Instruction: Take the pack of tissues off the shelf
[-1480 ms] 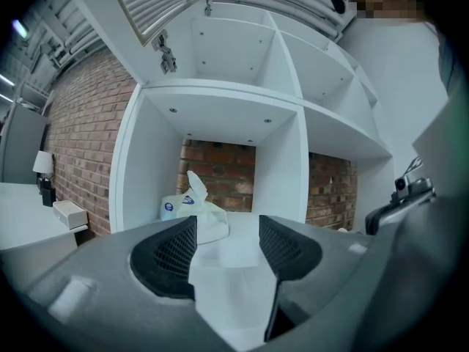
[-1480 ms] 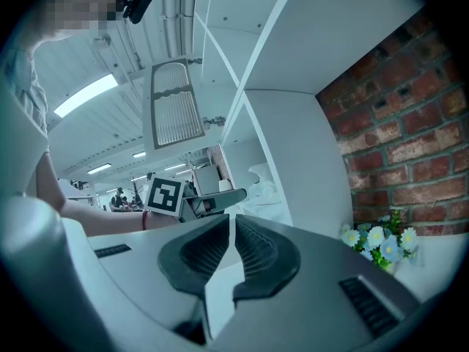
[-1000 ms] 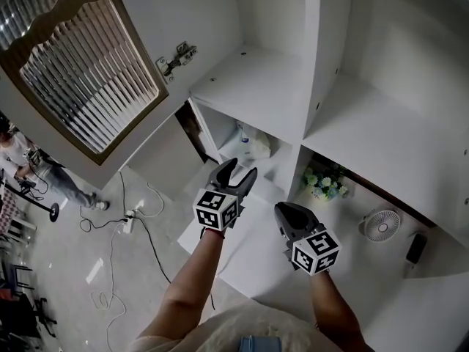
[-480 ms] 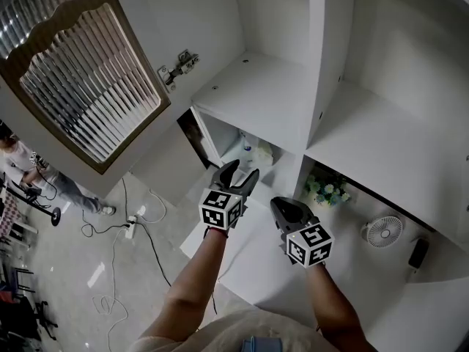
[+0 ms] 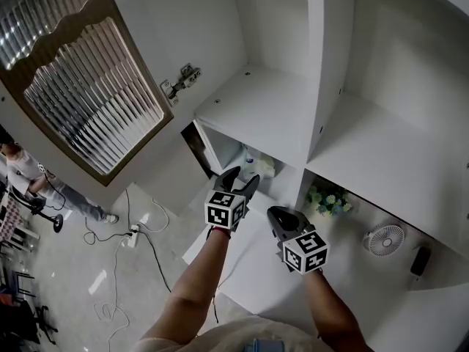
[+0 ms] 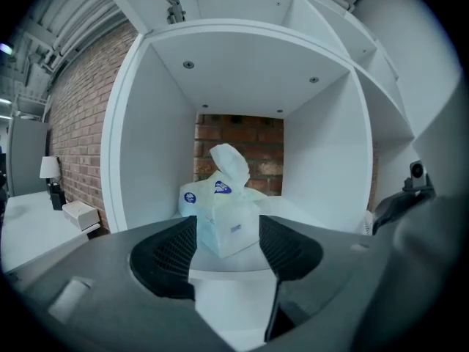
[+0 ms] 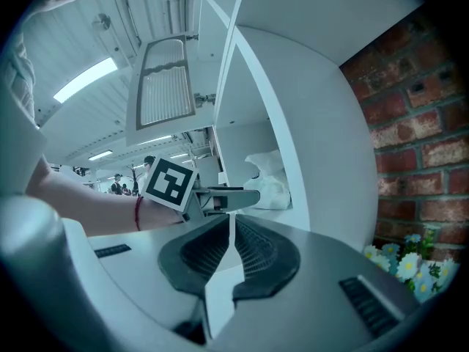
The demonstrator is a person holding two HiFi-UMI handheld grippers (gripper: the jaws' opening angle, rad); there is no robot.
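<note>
The pack of tissues (image 5: 258,166) is a white soft pack with blue marks and one tissue sticking up. It sits in a low white shelf compartment with a brick back wall. My left gripper (image 5: 242,179) hangs just in front of that compartment, open and holding nothing. In the left gripper view the pack (image 6: 223,210) stands straight ahead, beyond the two spread jaws of the left gripper (image 6: 229,235), apart from them. My right gripper (image 5: 278,215) is to the right and lower, shut and empty. The right gripper view shows its jaws closed together (image 7: 231,235), with the pack (image 7: 268,179) off to the side.
Small white flowers (image 5: 327,199) stand in the compartment to the right, then a small fan (image 5: 385,238) and a dark object (image 5: 419,260). An open cabinet door with ribbed glass (image 5: 88,86) hangs at left. Cables (image 5: 132,229) lie on the floor, where a person (image 5: 29,178) stands.
My left gripper has come closer to the compartment with the tissue pack and is still open. The right gripper has followed slightly and is still shut. The head view has shifted a little.
</note>
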